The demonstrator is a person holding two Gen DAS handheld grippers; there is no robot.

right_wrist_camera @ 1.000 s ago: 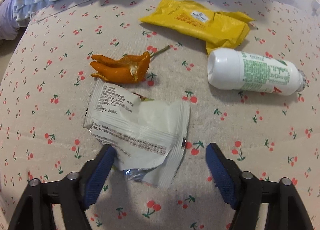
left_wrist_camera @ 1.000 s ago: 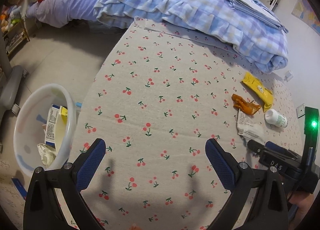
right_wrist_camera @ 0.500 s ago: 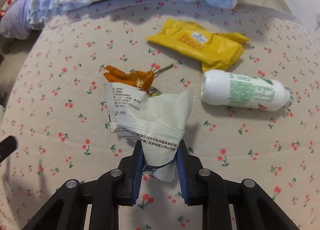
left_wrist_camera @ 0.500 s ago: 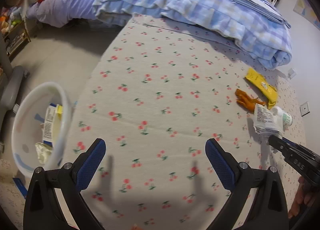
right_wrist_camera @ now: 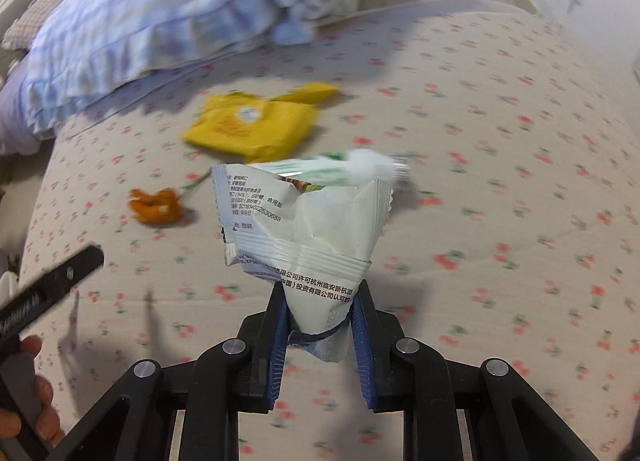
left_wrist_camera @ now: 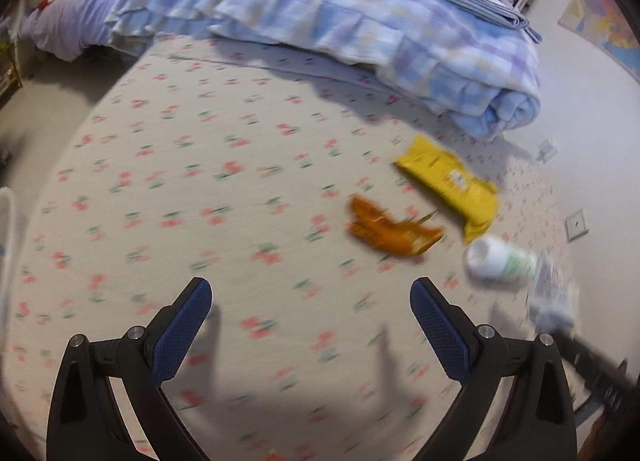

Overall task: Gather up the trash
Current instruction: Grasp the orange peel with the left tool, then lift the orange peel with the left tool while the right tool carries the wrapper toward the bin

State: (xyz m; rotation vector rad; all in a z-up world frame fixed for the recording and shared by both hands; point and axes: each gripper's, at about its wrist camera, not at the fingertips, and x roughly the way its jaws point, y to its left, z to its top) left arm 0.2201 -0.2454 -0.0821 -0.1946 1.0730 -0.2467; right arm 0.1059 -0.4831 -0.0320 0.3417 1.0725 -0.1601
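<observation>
- White crinkled wrapper (right_wrist_camera: 304, 229) sits centre frame in the right wrist view — pinched at its lower end by the right tongs (right_wrist_camera: 320, 325), clear of the cherry-print bed (right_wrist_camera: 500, 181).
- Left tongs (left_wrist_camera: 310, 317) gape wide, holding nothing.
- Orange peel (left_wrist_camera: 388, 229), yellow packet (left_wrist_camera: 448, 185) and white bottle (left_wrist_camera: 500, 259) lie right of centre.

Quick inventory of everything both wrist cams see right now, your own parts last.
white wrapper: 1, white with print, clamped in the right gripper, off the bed
yellow packet: 1, yellow, on the sheet near the quilt
orange peel: 1, orange, on the sheet beside the packet
bottle: 1, white with green label, lying on its side
quilt: 1, blue check, rolled at the far end
cherry sheet: 1, beige
left gripper: open, empty
right gripper: shut on the wrapper
hand: 1, partly seen, left edge
</observation>
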